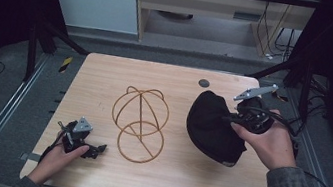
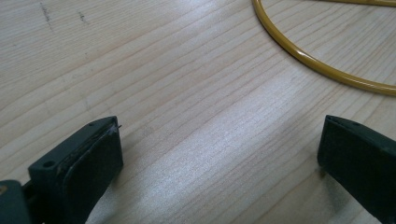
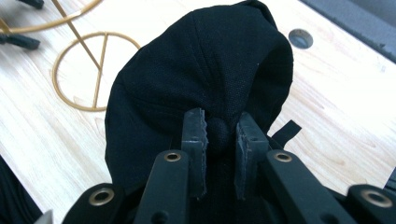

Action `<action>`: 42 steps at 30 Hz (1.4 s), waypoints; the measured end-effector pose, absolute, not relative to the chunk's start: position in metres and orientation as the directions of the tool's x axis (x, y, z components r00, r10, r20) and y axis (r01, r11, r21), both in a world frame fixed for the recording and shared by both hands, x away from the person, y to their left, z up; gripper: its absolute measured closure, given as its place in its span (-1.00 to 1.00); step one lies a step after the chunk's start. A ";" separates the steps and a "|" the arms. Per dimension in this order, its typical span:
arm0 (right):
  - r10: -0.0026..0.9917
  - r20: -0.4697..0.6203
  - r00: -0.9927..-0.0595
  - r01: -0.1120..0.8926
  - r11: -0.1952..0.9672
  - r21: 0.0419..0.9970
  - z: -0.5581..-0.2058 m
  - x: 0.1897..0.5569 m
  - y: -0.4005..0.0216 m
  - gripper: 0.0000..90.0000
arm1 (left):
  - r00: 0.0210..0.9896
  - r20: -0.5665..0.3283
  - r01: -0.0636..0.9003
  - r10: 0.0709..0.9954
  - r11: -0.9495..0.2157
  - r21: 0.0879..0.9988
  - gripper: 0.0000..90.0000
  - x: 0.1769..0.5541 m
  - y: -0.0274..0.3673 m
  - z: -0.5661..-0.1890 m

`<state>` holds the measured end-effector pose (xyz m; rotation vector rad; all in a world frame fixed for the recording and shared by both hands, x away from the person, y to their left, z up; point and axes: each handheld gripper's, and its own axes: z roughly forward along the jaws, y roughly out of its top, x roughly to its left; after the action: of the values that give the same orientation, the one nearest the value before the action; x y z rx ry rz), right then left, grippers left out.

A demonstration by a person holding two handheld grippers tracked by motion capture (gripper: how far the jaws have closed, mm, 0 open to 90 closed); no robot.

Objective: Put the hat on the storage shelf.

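A black cap (image 1: 212,126) hangs at the table's right, held by my right gripper (image 1: 233,118), which is shut on it. In the right gripper view the cap (image 3: 196,84) droops from the jaws, and my right gripper (image 3: 222,135) pinches a fold of its fabric. A gold wire hat stand (image 1: 139,122) stands at the table's middle. My left gripper (image 1: 94,150) rests open on the wood at the front left. In the left gripper view my left gripper (image 2: 219,154) has bare wood between its jaws, with the stand's base ring (image 2: 317,65) just beyond.
The wooden table (image 1: 106,79) has a round dark grommet (image 1: 204,83) near its far edge. Black frame rails and cables run along both sides. Cables trail from both grippers.
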<state>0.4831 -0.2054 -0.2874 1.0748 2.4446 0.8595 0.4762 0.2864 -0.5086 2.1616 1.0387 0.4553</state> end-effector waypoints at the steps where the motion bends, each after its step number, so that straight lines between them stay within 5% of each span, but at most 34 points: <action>1: 0.749 -0.061 -0.660 0.542 0.531 0.652 -0.287 0.483 -0.205 0.72 | 0.619 0.017 0.545 0.785 -0.445 0.711 -1.00 0.476 0.286 -0.509; 42: 0.707 -0.082 -0.703 0.407 0.493 0.769 -0.236 0.454 -0.175 0.72 | 0.620 0.019 0.543 0.784 -0.447 0.711 -1.00 0.476 0.287 -0.509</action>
<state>0.4542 -0.1754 -0.2359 0.9260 2.3539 1.0611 0.4763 0.2865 -0.5085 2.1630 1.0368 0.4570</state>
